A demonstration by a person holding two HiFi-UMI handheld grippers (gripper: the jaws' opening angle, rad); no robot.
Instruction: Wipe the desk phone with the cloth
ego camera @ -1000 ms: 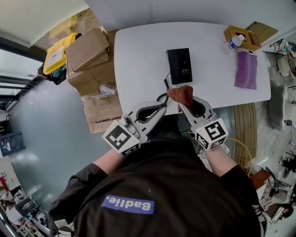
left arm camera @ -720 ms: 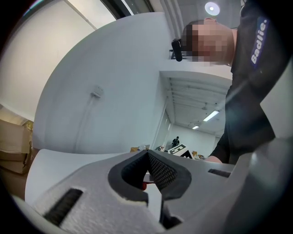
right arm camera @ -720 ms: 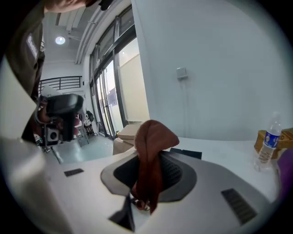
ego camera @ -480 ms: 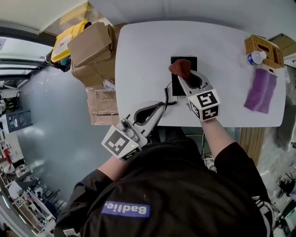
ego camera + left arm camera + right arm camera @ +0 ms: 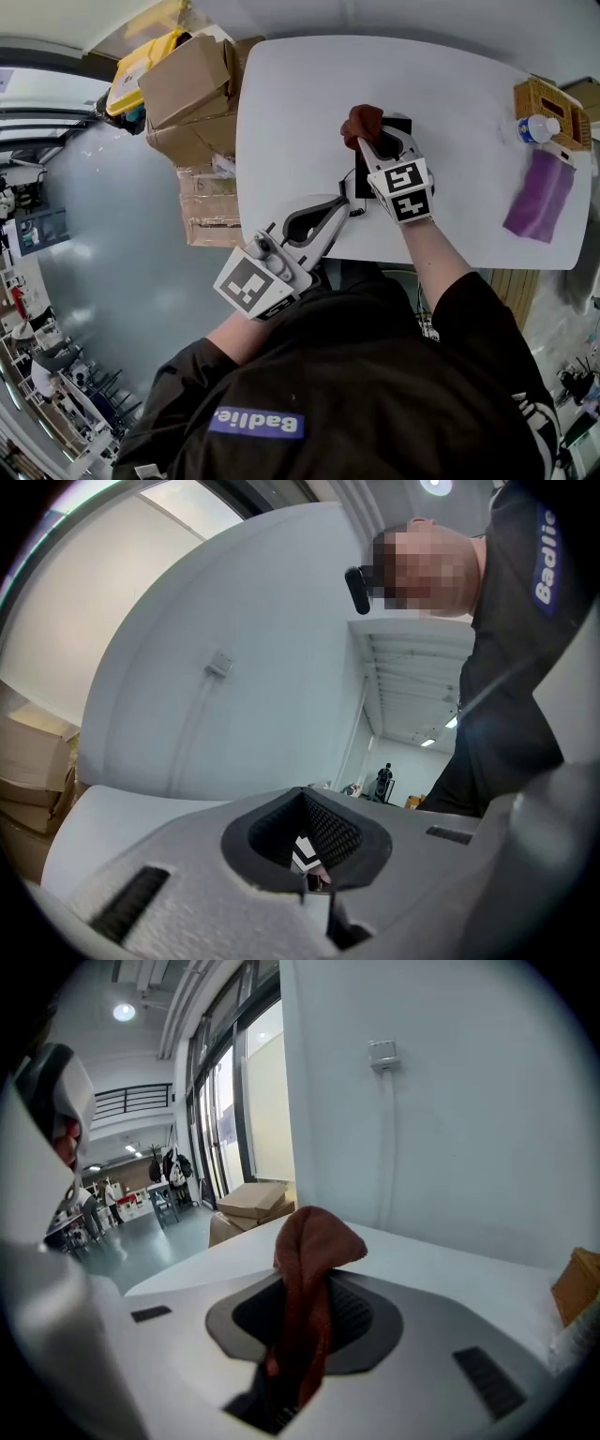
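Observation:
The black desk phone [image 5: 402,122] lies on the white table [image 5: 281,103], largely covered by my right gripper [image 5: 367,139]. That gripper is shut on a red-brown cloth [image 5: 362,121], which rests bunched over the phone's far left part. In the right gripper view the cloth [image 5: 319,1241] stands up from between the closed jaws of the right gripper [image 5: 298,1335]. My left gripper [image 5: 339,203] hovers at the table's near edge, just short of the phone's coiled cord [image 5: 345,192]. In its own view the left gripper [image 5: 306,855] is shut with nothing in it.
Cardboard boxes [image 5: 187,89] and a yellow case [image 5: 141,70] stand against the table's left side. At the far right are a wicker basket [image 5: 546,98], a bottle [image 5: 534,127] and a purple cloth [image 5: 539,192].
My right gripper carried the cloth from the table's near edge forward onto the phone, then a little further over its far left. The left gripper stayed at the near edge.

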